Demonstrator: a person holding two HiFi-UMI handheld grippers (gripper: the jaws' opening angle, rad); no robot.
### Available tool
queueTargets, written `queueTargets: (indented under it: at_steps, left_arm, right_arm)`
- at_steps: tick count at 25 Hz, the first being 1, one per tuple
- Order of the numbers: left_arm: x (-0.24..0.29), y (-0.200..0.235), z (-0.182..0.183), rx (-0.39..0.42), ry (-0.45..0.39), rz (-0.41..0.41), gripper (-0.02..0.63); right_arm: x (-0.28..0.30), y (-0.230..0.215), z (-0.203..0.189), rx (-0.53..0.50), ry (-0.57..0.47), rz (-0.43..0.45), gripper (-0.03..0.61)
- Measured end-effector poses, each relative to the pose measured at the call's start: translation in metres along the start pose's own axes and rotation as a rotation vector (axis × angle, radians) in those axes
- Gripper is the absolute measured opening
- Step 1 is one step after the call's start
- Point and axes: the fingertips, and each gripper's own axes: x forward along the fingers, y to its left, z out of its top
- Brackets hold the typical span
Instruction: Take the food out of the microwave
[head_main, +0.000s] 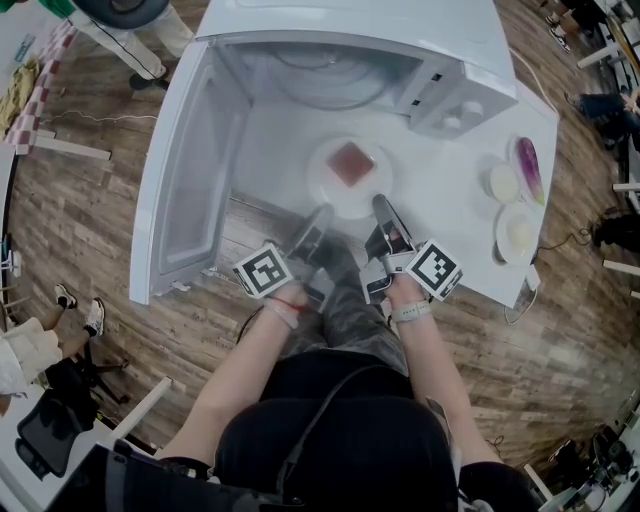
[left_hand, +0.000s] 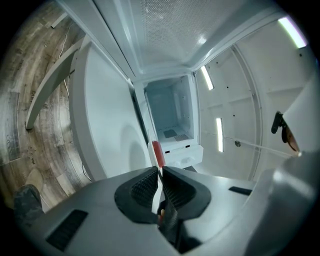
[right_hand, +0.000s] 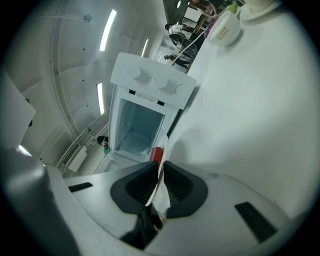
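Observation:
A white plate (head_main: 349, 178) carrying a reddish-brown slab of food (head_main: 352, 163) sits just outside the open microwave (head_main: 330, 70), over the white table (head_main: 450, 190). My left gripper (head_main: 320, 215) is shut on the plate's near rim at the left. My right gripper (head_main: 382, 205) is shut on the same rim at the right. In the left gripper view the plate's thin edge (left_hand: 159, 172) runs between the pads, with the red food (left_hand: 157, 152) beyond and the empty cavity (left_hand: 170, 115) behind. The right gripper view shows the same rim (right_hand: 161, 167), food (right_hand: 156, 154) and microwave (right_hand: 140, 125).
The microwave door (head_main: 190, 180) hangs open to the left. Its control panel (head_main: 455, 110) with knobs is at the right. On the table's right end lie a small cream dish (head_main: 504, 183), a purple item (head_main: 528, 168) and another plate (head_main: 518, 232). People stand around the edges.

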Motion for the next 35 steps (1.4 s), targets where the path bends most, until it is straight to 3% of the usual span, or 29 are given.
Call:
queueTargets:
  at_steps: [11,24,28,35]
  left_arm:
    - [-0.018,0.011,-0.018,-0.01,0.013,0.019,0.034]
    - [-0.034,0.026,-0.037,-0.079,0.023,0.059,0.034]
    - [-0.036,0.024,-0.037,-0.05,0.027,0.044,0.035]
    - [-0.04,0.026,-0.042,-0.127,0.012,0.045,0.035]
  right_arm:
    - [-0.016,-0.009,-0.017,-0.013,0.022,-0.015,0.052]
    - [-0.031,-0.023,-0.033,-0.006,0.042,-0.041,0.052]
    - [-0.033,-0.026,-0.037,-0.002,0.046,-0.053,0.052]
    - [-0.036,-0.031,-0.043,0.016,0.05,-0.066,0.052]
